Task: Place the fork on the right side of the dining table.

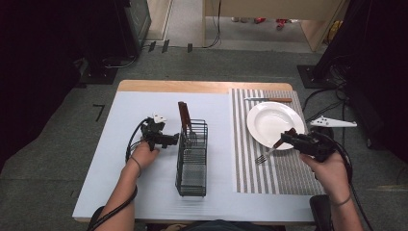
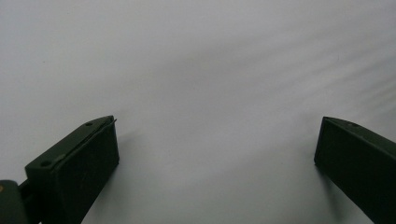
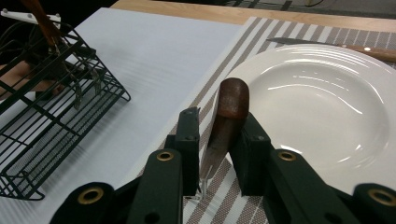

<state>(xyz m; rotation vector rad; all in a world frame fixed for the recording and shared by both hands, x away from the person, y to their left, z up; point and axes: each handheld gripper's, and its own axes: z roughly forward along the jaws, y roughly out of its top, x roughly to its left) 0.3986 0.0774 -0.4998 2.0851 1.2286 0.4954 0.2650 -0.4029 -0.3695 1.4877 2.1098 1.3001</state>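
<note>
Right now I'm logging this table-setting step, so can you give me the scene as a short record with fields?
right claw: shut on the fork by its wooden handle, tines on the striped placemat
left claw: open, over the white sheet
plate: white, on the placemat
knife: beyond the plate
wire caddy: on the white sheet, one brown-handled utensil inside

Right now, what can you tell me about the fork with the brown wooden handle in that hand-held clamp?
The fork with the brown wooden handle has a rounded, dark reddish handle end and a slim metal neck and tines. The right gripper is shut on the handle, jaws pressing both its sides. It slants down, tines on the grey-and-white striped placemat, just left of the white round plate.
</note>
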